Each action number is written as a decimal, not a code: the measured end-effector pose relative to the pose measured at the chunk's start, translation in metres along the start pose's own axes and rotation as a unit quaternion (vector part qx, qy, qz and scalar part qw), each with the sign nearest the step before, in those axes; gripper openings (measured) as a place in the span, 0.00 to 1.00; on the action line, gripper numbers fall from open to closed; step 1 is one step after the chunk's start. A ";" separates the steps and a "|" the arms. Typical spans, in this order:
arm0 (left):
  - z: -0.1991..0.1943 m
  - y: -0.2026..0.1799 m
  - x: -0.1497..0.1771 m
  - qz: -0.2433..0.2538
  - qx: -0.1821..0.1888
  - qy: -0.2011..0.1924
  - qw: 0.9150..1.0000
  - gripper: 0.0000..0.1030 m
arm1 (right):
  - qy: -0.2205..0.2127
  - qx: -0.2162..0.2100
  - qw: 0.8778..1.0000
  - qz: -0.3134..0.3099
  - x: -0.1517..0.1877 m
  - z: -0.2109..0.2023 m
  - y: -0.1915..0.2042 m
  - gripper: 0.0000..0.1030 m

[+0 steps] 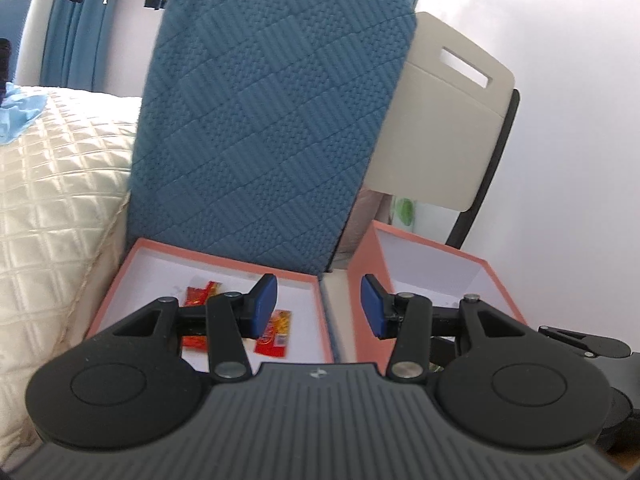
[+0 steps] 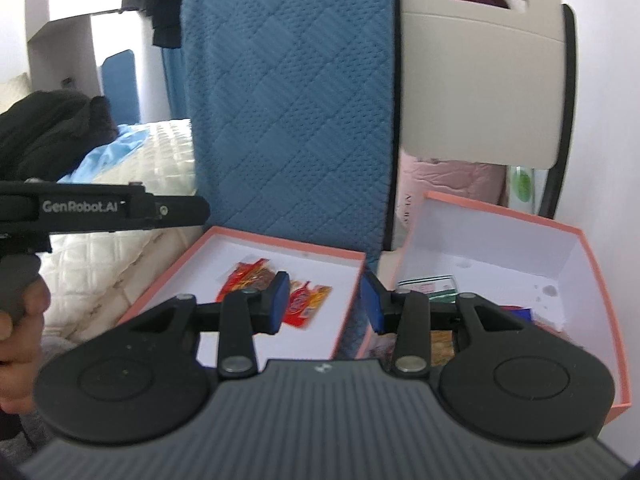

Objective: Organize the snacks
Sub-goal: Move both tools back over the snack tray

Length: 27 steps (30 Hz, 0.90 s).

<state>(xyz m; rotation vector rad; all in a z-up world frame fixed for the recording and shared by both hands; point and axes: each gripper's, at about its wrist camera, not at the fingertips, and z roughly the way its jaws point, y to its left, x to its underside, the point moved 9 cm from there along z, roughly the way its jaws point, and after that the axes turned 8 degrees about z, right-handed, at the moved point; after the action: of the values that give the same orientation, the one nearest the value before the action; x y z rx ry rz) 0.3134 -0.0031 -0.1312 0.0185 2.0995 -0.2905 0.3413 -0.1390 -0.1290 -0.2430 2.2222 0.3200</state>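
Two salmon-rimmed boxes with white insides stand side by side on a seat. The shallow left box holds two red snack packets. The deeper right box holds several packets, among them a green one and a blue one. My left gripper hovers open over the gap between the boxes, nothing between its blue pads. My right gripper is open too, above the same gap, and empty. In the right wrist view the left gripper shows from the side, held by a hand.
A blue quilted cushion leans upright just behind the boxes against a beige chair back. A cream quilted bed lies close on the left, and a white wall on the right. Pink packaging sits behind the right box.
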 end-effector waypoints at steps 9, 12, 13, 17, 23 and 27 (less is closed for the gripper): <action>-0.011 0.023 0.016 0.014 -0.023 0.000 1.000 0.51 | 0.021 -0.011 1.000 -0.019 0.025 0.015 0.028 0.41; -0.014 0.028 0.021 0.017 -0.033 0.001 0.999 0.51 | 0.026 -0.014 0.999 -0.018 0.031 0.018 0.033 0.41; -0.015 0.029 0.023 0.016 -0.036 0.002 0.999 0.51 | 0.027 -0.014 0.999 -0.019 0.033 0.019 0.035 0.41; -0.015 0.037 0.034 0.003 -0.039 0.013 0.999 0.51 | 0.032 -0.018 0.999 -0.025 0.042 0.021 0.042 0.41; 0.001 0.043 0.045 -0.002 -0.042 0.035 0.998 0.51 | 0.042 -0.017 0.998 -0.043 0.055 0.030 0.047 0.41; 0.019 0.046 0.044 0.005 -0.045 0.044 0.998 0.51 | 0.054 -0.019 0.997 -0.047 0.059 0.043 0.044 0.41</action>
<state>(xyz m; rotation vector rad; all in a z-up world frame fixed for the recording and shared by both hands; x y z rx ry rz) 0.3126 0.0327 -0.1867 -0.0128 2.1979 -0.1927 0.3242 -0.0871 -0.1953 -0.3928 2.3031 0.3041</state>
